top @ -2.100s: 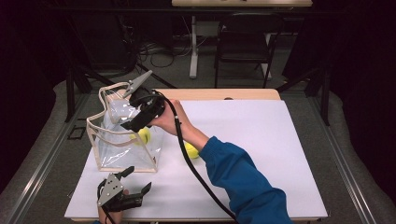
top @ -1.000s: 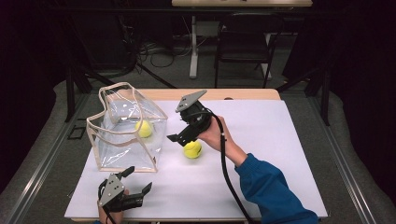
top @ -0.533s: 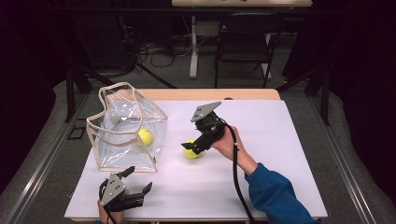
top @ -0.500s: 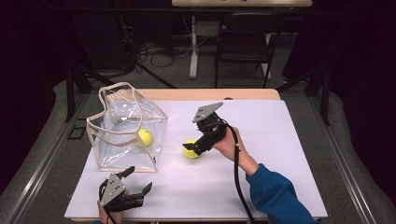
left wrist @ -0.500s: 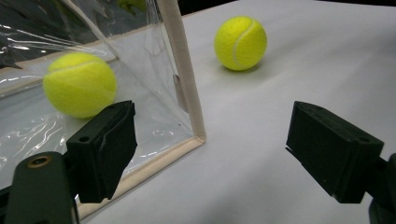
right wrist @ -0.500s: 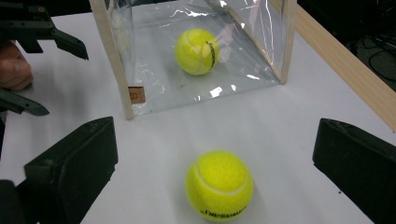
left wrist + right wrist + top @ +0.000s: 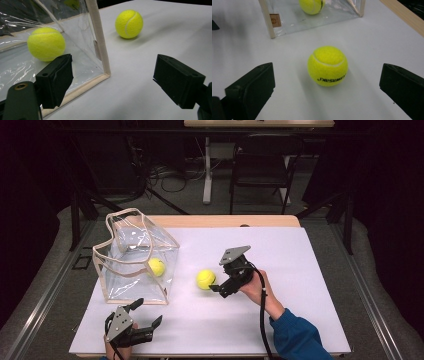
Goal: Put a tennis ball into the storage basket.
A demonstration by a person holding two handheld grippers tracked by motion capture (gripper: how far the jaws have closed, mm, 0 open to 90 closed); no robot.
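The table (image 7: 310, 270) carries a white top with a strip of bare wood along its far edge. It stands on a grey floor (image 7: 380, 285) in a dark room. Behind the far edge stand a black chair (image 7: 260, 175) and the pale leg of a second table (image 7: 206, 170), with cables lying on the floor nearby.

The loose ball (image 7: 205, 279) is a yellow felt tennis ball with a pale curved seam. In the right gripper view, black lettering runs across its lower front (image 7: 327, 66). It rests on the white top near the middle of the table, just to the right of the clear bag (image 7: 135, 257).

The bag is transparent plastic with beige trim and handles. It stands upright toward the left edge of the table, open at the top. A second ball (image 7: 156, 267) of the same kind lies inside it, against the wall nearest the loose ball.

The right gripper (image 7: 216, 289) sits low over the table, just right of the loose ball. Its jaws are spread wide and grasp nothing; in the right gripper view the ball lies ahead of them, between the two jaws but clear of both.

The left gripper (image 7: 147, 312) rests near the front edge at the left corner, in front of the bag. Its jaws are also released and empty.
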